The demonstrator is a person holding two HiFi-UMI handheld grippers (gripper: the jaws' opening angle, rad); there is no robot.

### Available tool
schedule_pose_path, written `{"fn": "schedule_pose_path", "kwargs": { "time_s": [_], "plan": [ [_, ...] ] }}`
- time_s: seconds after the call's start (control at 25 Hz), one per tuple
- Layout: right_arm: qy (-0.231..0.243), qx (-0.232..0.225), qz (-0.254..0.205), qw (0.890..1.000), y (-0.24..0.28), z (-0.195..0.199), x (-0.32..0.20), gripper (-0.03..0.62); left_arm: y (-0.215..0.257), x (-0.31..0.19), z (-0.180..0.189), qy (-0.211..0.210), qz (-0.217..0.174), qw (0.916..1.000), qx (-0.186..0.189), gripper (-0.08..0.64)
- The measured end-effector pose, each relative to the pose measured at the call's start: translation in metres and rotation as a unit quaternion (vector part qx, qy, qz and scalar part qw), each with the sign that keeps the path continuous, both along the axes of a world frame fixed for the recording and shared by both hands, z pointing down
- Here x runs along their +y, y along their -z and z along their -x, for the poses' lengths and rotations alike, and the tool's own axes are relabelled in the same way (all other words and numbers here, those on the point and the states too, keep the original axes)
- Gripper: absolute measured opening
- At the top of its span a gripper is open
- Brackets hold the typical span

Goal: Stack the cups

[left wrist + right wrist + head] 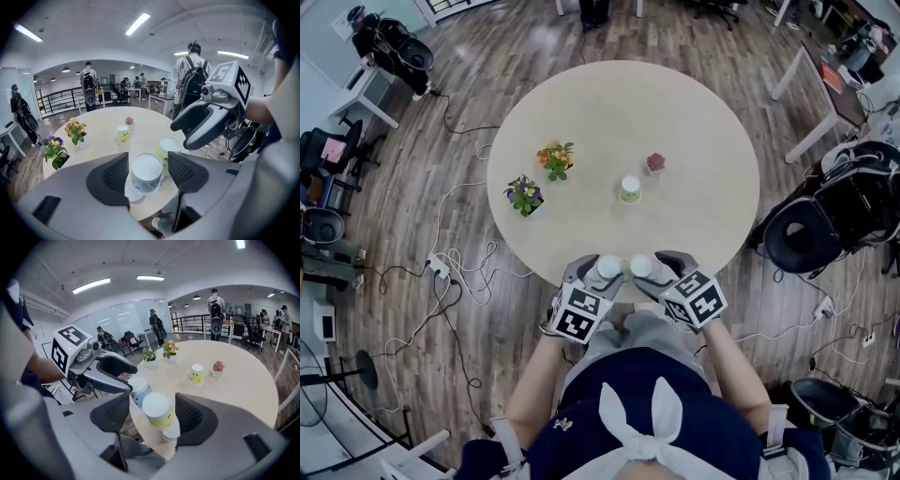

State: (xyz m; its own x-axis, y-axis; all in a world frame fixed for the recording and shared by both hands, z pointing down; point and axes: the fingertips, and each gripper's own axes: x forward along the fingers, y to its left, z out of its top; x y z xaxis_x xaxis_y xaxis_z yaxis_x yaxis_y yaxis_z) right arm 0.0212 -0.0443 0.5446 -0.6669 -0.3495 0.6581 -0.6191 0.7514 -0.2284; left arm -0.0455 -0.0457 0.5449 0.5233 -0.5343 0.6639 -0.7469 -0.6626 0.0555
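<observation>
Showing the table's [581,122] near edge: left gripper [147,159] gapes loosely around a blue cup [146,176], right gripper [152,401] likewise around a yellow cup [160,412]; each apparently caps a lower cup [171,432]. Far cup [629,189], mid-table, seemingly remains to be stacked.

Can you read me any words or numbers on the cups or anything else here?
No words or numbers can be read anywhere.
On the near yellow cup: dark print, too blurred to read.
On the far yellow cup: print too small to read.
On the marker cubes: black-and-white square patterns, not words.
</observation>
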Motion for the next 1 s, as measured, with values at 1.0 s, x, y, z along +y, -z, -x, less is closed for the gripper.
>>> {"fn": "schedule_pose_path", "kwargs": {
  "time_s": [1.0],
  "plan": [
    [-0.124, -0.073, -0.108, 0.984, 0.084, -0.08, -0.053, 0.262, 0.085, -0.035, 0.09, 0.171, -0.094, 0.9785, 0.066, 0.03]
  ]
}}
